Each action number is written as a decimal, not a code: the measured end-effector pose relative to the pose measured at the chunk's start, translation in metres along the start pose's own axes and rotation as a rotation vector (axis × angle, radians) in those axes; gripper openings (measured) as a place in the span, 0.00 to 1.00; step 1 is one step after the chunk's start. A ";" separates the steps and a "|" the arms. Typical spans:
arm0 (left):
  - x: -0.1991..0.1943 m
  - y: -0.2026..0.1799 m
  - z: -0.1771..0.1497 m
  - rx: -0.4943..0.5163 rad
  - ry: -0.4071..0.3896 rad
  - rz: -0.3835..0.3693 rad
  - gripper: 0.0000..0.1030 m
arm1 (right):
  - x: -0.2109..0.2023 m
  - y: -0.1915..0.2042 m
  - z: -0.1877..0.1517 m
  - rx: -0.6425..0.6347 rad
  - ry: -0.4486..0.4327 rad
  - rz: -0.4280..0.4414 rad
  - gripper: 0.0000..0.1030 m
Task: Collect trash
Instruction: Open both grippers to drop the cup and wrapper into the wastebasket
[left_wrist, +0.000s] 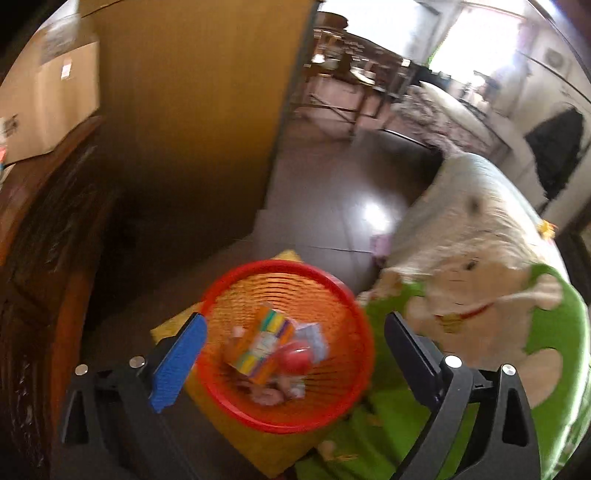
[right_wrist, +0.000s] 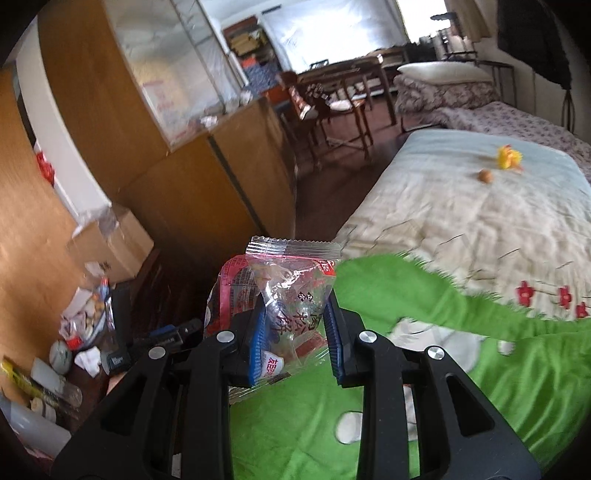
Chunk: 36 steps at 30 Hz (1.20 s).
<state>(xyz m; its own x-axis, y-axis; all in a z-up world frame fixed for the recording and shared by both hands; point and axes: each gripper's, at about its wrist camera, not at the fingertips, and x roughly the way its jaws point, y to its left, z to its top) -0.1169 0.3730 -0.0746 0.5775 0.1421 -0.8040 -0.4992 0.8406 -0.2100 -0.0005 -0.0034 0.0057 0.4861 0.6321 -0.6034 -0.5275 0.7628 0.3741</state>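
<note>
Two jaws: left gripper (left_wrist: 295, 332) wide over basket (left_wrist: 284, 424); right gripper (right_wrist: 295, 332) clamps wrapper (right_wrist: 291, 280)

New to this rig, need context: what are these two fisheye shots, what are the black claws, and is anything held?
No robot here: a person carries a two-finger gripper in each hand, and each gripper has a fisheye camera looking along its fingers.

The left wrist picture shows the left gripper, jaws wide open and empty, above a red mesh waste basket that already holds wrappers and a small carton.

The right wrist picture shows the right gripper shut on a clear plastic snack wrapper over a bed with a green blanket. Further up the bed lie a yellow toy and a small brown ball.
</note>
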 end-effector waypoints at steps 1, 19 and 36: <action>-0.001 0.010 -0.001 -0.013 -0.008 0.026 0.93 | 0.009 0.007 -0.001 -0.017 0.021 0.004 0.30; -0.006 0.098 -0.005 -0.144 -0.079 0.233 0.94 | 0.173 0.134 -0.025 -0.283 0.377 0.164 0.36; -0.007 0.084 -0.005 -0.110 -0.086 0.205 0.94 | 0.192 0.119 -0.035 -0.223 0.376 0.182 0.50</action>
<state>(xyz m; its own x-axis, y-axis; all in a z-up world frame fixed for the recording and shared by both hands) -0.1663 0.4402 -0.0898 0.5075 0.3513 -0.7868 -0.6758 0.7287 -0.1106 0.0054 0.2035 -0.0905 0.1080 0.6281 -0.7706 -0.7374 0.5705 0.3617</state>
